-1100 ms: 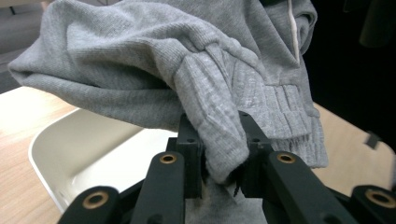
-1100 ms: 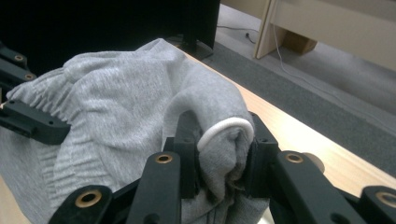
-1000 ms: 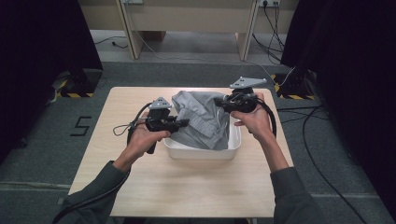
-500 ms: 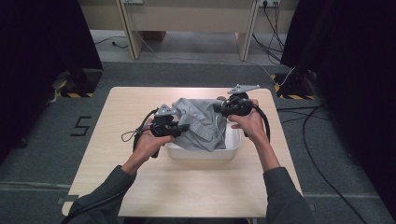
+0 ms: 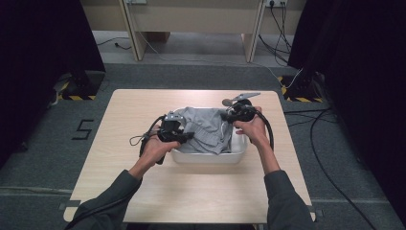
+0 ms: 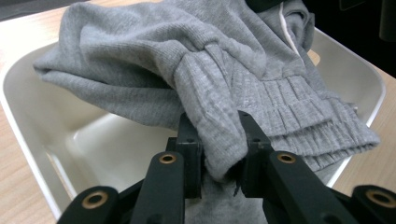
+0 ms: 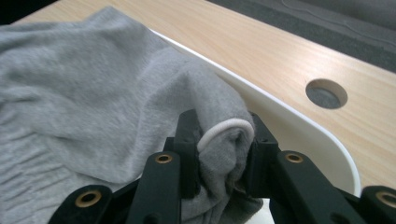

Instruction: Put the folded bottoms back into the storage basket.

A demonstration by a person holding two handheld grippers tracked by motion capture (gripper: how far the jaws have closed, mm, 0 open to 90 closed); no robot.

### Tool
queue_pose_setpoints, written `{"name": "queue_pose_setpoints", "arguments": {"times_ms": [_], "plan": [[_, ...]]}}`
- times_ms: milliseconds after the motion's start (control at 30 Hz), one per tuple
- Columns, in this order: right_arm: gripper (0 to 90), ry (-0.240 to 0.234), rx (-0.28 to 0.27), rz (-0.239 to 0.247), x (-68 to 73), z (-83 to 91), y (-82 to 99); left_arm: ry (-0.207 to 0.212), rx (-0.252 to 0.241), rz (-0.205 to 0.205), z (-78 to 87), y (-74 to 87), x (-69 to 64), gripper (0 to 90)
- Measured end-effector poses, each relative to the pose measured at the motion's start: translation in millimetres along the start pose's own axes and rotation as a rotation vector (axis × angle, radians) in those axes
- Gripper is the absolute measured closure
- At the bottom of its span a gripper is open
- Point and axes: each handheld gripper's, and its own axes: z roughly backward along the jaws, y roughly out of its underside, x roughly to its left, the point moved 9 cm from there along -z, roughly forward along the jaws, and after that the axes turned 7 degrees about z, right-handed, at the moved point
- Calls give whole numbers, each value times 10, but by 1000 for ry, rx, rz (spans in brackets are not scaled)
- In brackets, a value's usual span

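We see a soft, matt grey knit garment (image 6: 154, 60) with ribbed cuffs, a smooth glossy white plastic tub (image 6: 42, 126), a matt pale wood-grain bench (image 7: 280, 51), and matt black plastic grippers.

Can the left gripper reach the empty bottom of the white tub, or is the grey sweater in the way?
Probably not right now. The left gripper is shut on a fold of the grey sweater, which hangs over the white tub. Some bare tub floor shows beneath the cloth, but the gripper would likely have to let go first.

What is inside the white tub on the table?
A grey knitted garment lies in the white tub, one ribbed edge hanging over its rim. Part of the tub's floor shows bare; anything under the cloth is hidden.
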Motion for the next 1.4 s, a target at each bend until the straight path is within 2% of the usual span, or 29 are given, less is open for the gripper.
{"name": "queue_pose_setpoints", "arguments": {"times_ms": [67,233,500,533,667,733,800,867,933,1067,1133,1267,1400], "plan": [[721,6,20,-5,-26,-34,43,-8,20,-6,-11,32,4,738],[721,5,53,-16,-36,-108,117,-15,51,8,-52,66,41,734],[715,2,66,-34,-67,-171,182,-45,54,-11,-115,122,51,719],[706,3,67,-50,-73,-182,192,-50,51,-13,-116,125,54,707],[615,23,84,-75,-120,-213,231,-53,53,-34,-87,143,43,677],[570,25,105,-62,-118,-221,255,-54,58,-44,-77,145,40,699],[448,117,154,-43,-208,-224,306,-50,59,-44,-72,146,33,706],[417,126,142,-58,-244,-212,300,-47,56,-43,-61,141,28,705],[402,144,134,-48,-262,-177,284,-45,54,-45,-50,138,19,704],[395,145,93,-14,-230,-72,203,-33,47,-55,-15,122,-37,700],[395,152,75,-18,-236,-21,175,-30,39,-61,10,112,-68,698],[392,136,42,-36,-206,52,145,-15,15,-69,94,91,-143,680],[396,105,19,-33,-125,114,130,-6,-8,-70,165,77,-178,670]]}}
